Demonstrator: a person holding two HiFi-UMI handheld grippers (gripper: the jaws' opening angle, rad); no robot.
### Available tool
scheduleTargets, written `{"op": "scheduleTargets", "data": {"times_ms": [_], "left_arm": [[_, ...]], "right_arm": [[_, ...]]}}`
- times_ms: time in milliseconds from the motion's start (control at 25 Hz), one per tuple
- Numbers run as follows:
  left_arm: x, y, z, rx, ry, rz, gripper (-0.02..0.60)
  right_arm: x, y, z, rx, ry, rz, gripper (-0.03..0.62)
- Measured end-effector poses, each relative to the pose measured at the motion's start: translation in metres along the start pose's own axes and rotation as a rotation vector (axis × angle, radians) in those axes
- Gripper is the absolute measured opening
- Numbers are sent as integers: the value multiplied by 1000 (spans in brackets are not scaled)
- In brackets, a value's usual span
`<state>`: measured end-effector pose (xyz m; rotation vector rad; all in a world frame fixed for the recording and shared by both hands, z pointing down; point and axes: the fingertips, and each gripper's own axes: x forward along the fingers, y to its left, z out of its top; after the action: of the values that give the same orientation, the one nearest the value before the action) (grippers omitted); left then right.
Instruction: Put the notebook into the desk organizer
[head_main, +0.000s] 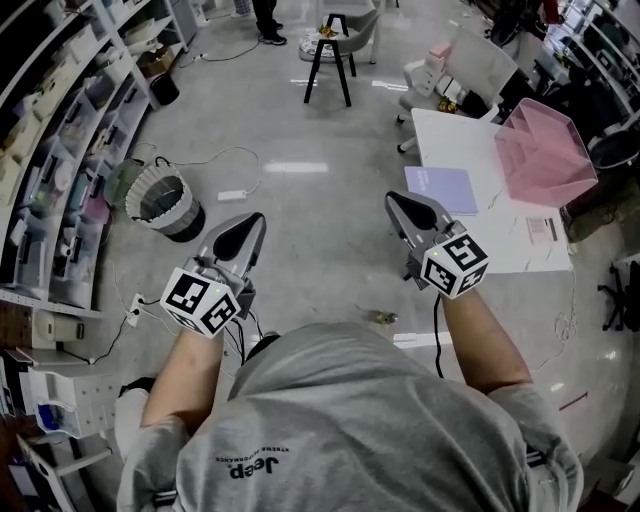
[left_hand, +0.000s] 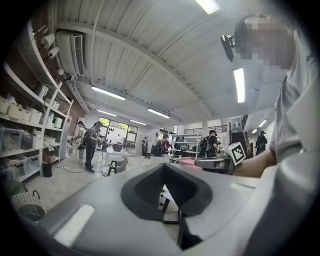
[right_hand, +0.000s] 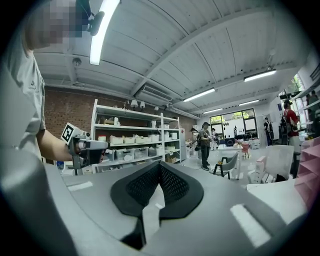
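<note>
Lavender and flat, the thin rectangular notebook (head_main: 442, 188) lies closed at the left edge of the white table (head_main: 455, 135), as the head view shows it. The pink angular plastic desk organizer (head_main: 545, 155) stands well apart from it, toward the table's far right corner. Nothing has been picked up yet, so you are at the approach, before any grasp.

Your right gripper (head_main: 402, 205) is held level over the floor, just short of the table's left edge and nearest the notebook. Its jaws are pressed together with nothing between them. Your left gripper (head_main: 250, 222) is also level and well off to the left above the floor, with its jaws likewise together and empty.

For the next move, I judge you need to spread the right jaws and bring them down to the notebook's near edge. A book lying flat is hard to pinch, so plan to catch it where it meets the table's edge, or steady it with the left gripper.
</note>
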<state>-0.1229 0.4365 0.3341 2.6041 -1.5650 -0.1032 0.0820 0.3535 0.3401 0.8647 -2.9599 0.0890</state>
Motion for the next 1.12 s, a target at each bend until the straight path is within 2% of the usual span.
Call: {"op": "scheduleTargets", "data": {"times_ms": [240,440,560,760,960,1120], "left_arm": [[23,15,-2,4,3,-10,58],[49,62,-6,-1,5,-38,58],[74,109,-6,-16,-5,-61,58],[133,214,-1,-36,-17,-113,58],[181,313,25,-18,-2,-173,58],[220,381,41,-10,4,-192,58]], "right_arm": [[19,-20,-6,17,-4,5,2],[64,-40,-10,20,2,-13,2],[108,-58,-9,13,2,-30,2],[201,-97,6,18,-26,-79,2],[297,-129,26,19,-35,-127,2],[360,-163,37,26,-43,-163,2]]}}
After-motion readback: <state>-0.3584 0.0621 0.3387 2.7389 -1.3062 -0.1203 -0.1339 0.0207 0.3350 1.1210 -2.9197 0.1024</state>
